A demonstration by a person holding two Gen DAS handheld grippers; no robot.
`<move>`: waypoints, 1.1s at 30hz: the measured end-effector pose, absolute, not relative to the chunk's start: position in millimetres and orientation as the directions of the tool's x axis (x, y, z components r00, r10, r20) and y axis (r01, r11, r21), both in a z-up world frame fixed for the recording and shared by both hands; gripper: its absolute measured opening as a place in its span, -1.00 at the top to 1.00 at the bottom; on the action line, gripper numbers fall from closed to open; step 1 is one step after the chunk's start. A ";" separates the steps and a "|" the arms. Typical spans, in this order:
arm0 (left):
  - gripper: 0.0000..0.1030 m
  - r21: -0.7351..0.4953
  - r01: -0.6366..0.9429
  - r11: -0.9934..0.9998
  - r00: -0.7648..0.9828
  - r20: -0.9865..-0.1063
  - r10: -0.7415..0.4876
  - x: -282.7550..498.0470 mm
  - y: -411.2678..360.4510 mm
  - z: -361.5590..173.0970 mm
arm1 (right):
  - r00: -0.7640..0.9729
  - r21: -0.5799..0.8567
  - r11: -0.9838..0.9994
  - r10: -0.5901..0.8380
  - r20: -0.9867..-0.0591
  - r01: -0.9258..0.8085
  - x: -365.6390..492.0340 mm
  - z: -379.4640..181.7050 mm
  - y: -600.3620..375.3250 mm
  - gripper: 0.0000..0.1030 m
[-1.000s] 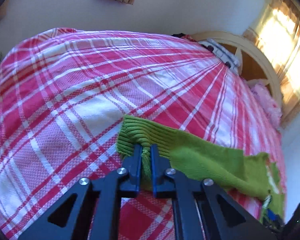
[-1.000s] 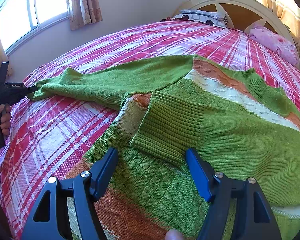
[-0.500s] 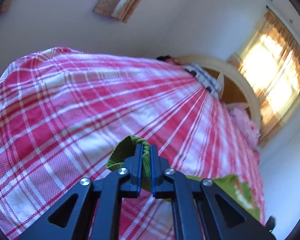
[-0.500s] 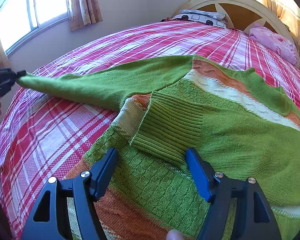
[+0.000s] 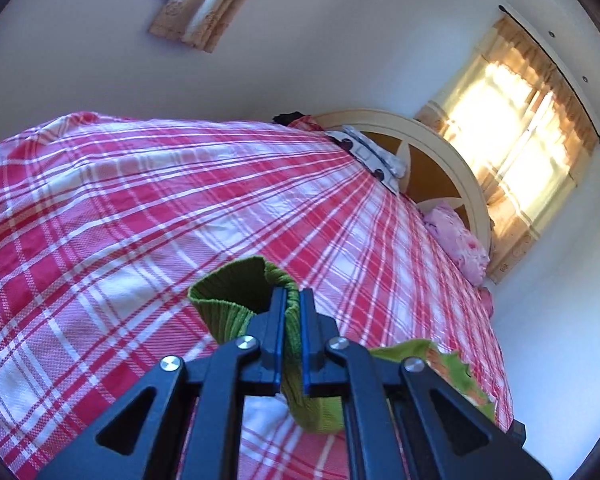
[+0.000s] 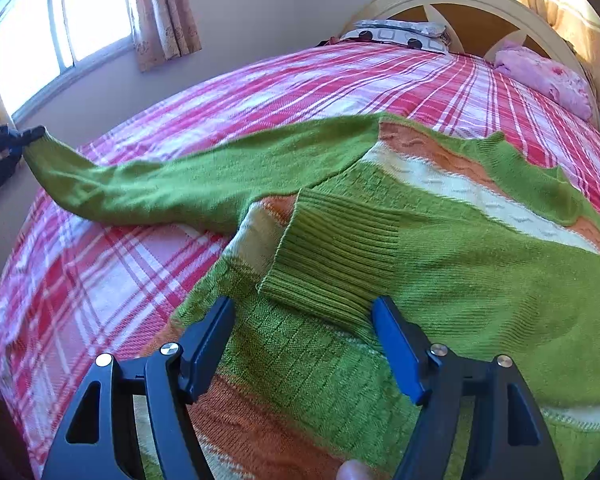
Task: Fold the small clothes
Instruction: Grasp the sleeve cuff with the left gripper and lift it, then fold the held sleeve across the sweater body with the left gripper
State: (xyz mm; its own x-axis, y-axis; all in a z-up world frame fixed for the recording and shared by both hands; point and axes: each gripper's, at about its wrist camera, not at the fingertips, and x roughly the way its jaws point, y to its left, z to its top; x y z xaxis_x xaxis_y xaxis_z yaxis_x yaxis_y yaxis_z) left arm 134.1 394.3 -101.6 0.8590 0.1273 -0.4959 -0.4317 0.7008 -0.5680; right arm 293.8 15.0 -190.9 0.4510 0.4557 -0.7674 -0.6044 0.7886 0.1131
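Sunlit curtains (image 5: pixel 516 128) glow behind a cream arched headboard (image 6: pixel 464 4), and a red-and-white plaid bedspread (image 6: pixel 260 92) covers the whole bed, a pink pillow (image 6: pixel 548 80) at its head. On the spread lies a green sweater (image 6: pixel 480 264) with orange and white bands. The left gripper (image 5: pixel 294 312) is clamped on the ribbed sleeve cuff (image 5: pixel 236 296), held up off the bed. The right gripper (image 6: pixel 302 320) hangs spread wide over the other cuff, gripping nothing.
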 end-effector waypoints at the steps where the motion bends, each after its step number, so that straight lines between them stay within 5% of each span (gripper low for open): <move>1: 0.87 -0.571 -0.421 0.704 0.864 -0.489 0.121 134.8 390.4 -97.4 | 0.462 0.123 0.795 0.463 -0.756 -0.594 293.1 -186.0 10.3 -0.40; 16: 0.88 -0.575 -0.202 0.793 0.942 -0.336 -0.004 183.9 285.0 -4.9 | 0.592 0.155 0.859 0.456 -0.664 -0.488 264.7 -118.0 -103.5 -0.41; 33: 0.88 -0.499 -0.016 0.867 0.937 -0.309 -0.161 263.4 148.8 47.6 | 0.616 0.212 0.867 0.474 -0.629 -0.451 195.9 -106.1 -207.3 -0.42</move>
